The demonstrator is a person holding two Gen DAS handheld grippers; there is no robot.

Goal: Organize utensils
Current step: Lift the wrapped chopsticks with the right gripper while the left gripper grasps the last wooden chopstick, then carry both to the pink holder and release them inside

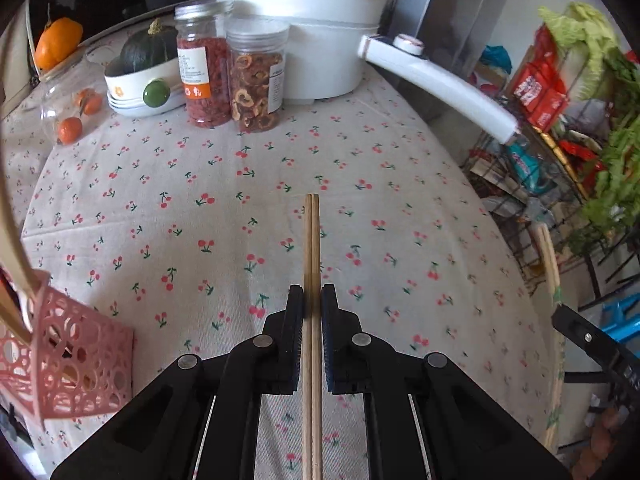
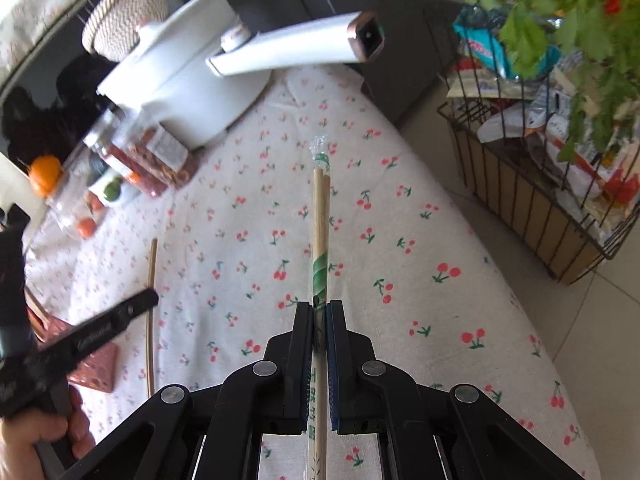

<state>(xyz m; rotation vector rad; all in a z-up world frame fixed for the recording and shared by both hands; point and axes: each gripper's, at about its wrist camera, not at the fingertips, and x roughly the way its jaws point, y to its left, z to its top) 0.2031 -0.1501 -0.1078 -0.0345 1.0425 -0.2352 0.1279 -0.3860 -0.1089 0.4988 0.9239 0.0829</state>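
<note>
Cherry-printed white cloth (image 1: 224,208) covers the table on which the work is seen. At the left gripper (image 1: 311,300) the black jaws are drawn close on a bare pair of pale wooden chopsticks (image 1: 311,240), which is held lengthwise between the pads and projects forward above the cloth. At the right gripper (image 2: 319,312) the jaws are clamped on a pair of bamboo chopsticks in a clear, green-printed wrapper (image 2: 321,240), likewise pointing forward. A pink perforated plastic basket (image 1: 80,360) with further sticks standing in it is shown at the lower left of the left wrist view only in full; in the right wrist view only a corner of it is seen, behind the other gripper and the hand (image 2: 36,436) that carries it. A white long-handled pot (image 1: 316,40), two clear jars of dried red fruit (image 1: 224,68) and a wire rack of packets and greens (image 2: 540,152) are seen at the far edge and beside the table.
</note>
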